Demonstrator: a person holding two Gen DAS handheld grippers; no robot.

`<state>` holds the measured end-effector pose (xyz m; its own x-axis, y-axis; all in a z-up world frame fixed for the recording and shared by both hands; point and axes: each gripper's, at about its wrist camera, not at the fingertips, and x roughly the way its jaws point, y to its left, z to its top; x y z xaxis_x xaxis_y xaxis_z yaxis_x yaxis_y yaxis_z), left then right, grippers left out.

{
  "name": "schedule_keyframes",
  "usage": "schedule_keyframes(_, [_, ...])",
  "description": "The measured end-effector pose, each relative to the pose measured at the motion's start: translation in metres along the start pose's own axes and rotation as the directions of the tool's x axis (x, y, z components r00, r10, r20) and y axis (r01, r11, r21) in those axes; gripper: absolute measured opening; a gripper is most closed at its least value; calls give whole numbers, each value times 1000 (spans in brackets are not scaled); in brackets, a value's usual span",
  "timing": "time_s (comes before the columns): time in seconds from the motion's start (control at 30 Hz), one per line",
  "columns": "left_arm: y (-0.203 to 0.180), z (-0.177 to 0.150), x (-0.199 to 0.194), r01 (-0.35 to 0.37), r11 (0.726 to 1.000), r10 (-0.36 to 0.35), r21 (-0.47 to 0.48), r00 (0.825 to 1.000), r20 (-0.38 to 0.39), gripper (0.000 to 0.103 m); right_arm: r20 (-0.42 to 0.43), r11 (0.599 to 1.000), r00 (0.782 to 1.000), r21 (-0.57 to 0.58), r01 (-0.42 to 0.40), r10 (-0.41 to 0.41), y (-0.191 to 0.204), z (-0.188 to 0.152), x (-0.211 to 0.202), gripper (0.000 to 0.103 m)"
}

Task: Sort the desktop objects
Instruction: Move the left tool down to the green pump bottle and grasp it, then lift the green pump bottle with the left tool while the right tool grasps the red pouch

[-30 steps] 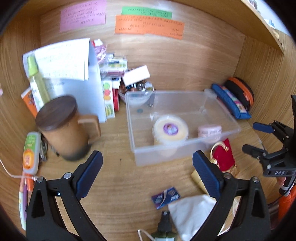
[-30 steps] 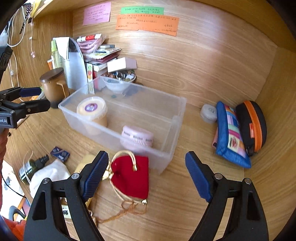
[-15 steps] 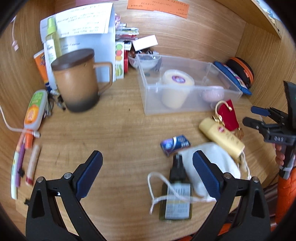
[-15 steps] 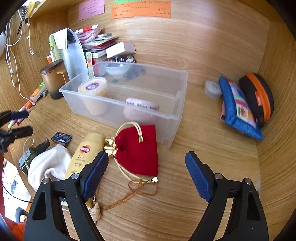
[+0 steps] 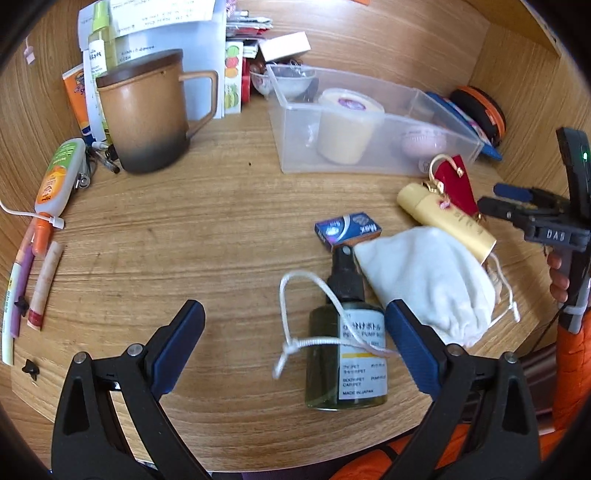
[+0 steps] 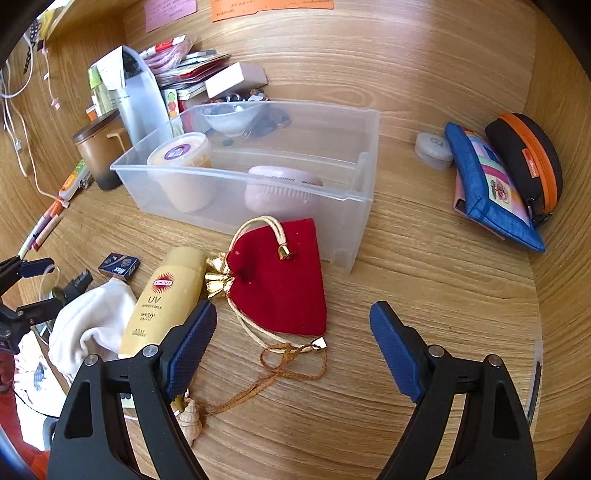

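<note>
Your left hand-held gripper (image 5: 293, 341) is hanging wide open, empty, over a dark green spray bottle (image 5: 345, 350) lying on the worktop (image 5: 184, 229), white cord looped across it; your right hand-held gripper (image 6: 291, 354) is gaping empty too.

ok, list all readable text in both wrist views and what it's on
"SUNCUT UV PERFECT MILK SPF50+" on the yellow sunscreen bottle.
"PUMP BOTTLE", "MADE IN JAPAN" on the dark spray bottle; its other print is too small.
"MAX" on the small blue box, seen upside down in the right wrist view.
"DAS" on the right gripper.
Wall notes, white paper sheet, orange-green tube: print too blurred.
</note>
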<state>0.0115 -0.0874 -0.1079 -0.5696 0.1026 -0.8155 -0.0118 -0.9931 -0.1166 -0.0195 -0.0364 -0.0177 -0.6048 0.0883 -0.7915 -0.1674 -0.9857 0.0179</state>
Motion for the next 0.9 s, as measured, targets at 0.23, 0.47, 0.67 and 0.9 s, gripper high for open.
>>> schedule_keyframes(0.23, [-8, -4, 4, 0, 999, 0, 51, 1000, 0, 65, -13, 1000, 1000, -18, 12, -12, 4, 3, 11, 83])
schedule_keyframes(0.47, [-11, -2, 11, 3, 997, -3, 80, 1000, -10, 52, -56, 1000, 998, -2, -11, 11, 0, 11, 33, 83])
schedule_keyframes(0.67, [1, 3, 12, 32, 999, -32, 31, 999, -3, 42, -58, 999, 998, 15, -39, 40, 1, 14, 43, 73])
schedule_keyframes(0.9, [-4, 9, 7, 20, 999, -21, 38, 999, 26, 41, -32, 997, 997, 7, -75, 75, 3, 14, 41, 45])
